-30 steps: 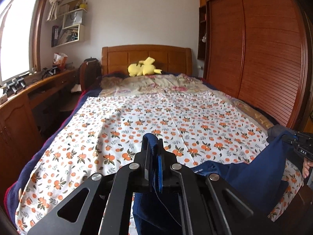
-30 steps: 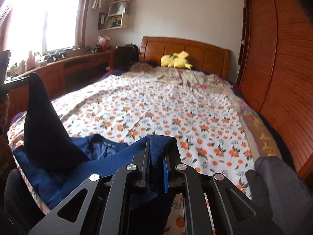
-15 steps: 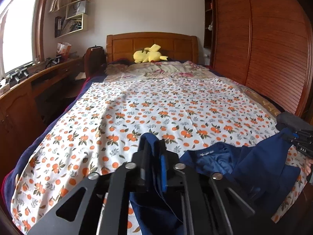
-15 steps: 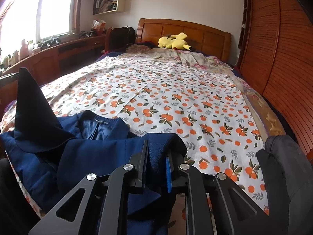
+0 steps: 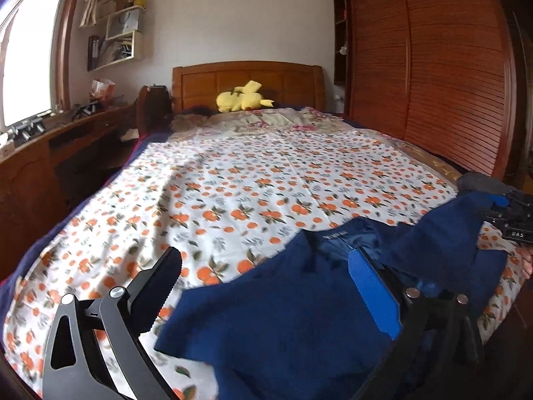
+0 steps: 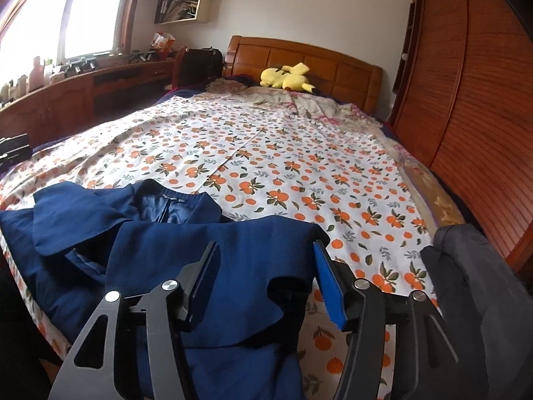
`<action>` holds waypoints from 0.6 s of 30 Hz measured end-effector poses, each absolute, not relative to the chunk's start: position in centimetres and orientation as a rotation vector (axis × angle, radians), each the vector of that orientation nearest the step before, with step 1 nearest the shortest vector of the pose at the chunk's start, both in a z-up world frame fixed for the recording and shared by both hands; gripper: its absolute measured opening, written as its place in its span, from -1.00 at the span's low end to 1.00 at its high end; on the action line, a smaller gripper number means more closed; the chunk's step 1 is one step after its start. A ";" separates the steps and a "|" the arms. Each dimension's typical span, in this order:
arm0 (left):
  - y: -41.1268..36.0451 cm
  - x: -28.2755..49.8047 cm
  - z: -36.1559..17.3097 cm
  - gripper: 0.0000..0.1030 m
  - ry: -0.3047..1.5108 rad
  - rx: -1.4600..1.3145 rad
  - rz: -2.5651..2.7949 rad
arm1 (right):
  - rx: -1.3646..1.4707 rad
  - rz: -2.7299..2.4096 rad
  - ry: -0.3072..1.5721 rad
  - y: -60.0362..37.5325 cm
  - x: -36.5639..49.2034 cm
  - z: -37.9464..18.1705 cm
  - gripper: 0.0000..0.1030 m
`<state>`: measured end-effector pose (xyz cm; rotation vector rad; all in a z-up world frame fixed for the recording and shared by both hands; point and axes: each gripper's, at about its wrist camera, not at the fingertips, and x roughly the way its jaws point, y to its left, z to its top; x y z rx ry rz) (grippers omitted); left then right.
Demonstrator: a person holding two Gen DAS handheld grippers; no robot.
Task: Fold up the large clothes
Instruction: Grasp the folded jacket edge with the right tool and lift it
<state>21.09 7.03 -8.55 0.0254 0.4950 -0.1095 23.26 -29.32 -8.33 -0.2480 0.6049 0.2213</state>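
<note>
My left claw (image 5: 266,286) stands wide apart, jaws just opened, navy jacket (image 5: 286,316) lying loose between them, no pad pressing it. My right claw (image 6: 266,273) is also apart, jaws just opened, a fold of the jacket (image 6: 233,266) slack between the pads.

Jacket lies at the near end of the bed, on the orange-print sheet (image 5: 250,186), collar and label facing up, one flap turned over toward the left side.

Dark grey garment (image 6: 473,283) heaped at the near right corner of the bed, just beside the right claw.

Far end: yellow plush toy (image 5: 243,100) against the wooden headboard (image 5: 246,76), rumpled floral bedding below it.

Slatted wooden wardrobe (image 5: 433,76) runs close along the bed's right side. Long wooden tabletop (image 6: 83,80) under the window on the left, cluttered with small items. Wall shelves (image 5: 116,40) above.
</note>
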 end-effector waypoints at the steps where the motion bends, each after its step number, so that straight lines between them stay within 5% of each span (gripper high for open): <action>1: 6.9 20.8 -8.7 0.95 0.495 0.023 -0.115 | -0.255 0.216 0.602 -29.1 22.9 -8.3 0.26; 18: 3.6 16.8 -10.0 0.95 0.507 0.009 -0.235 | -0.327 0.377 0.686 -22.4 18.4 -10.8 0.25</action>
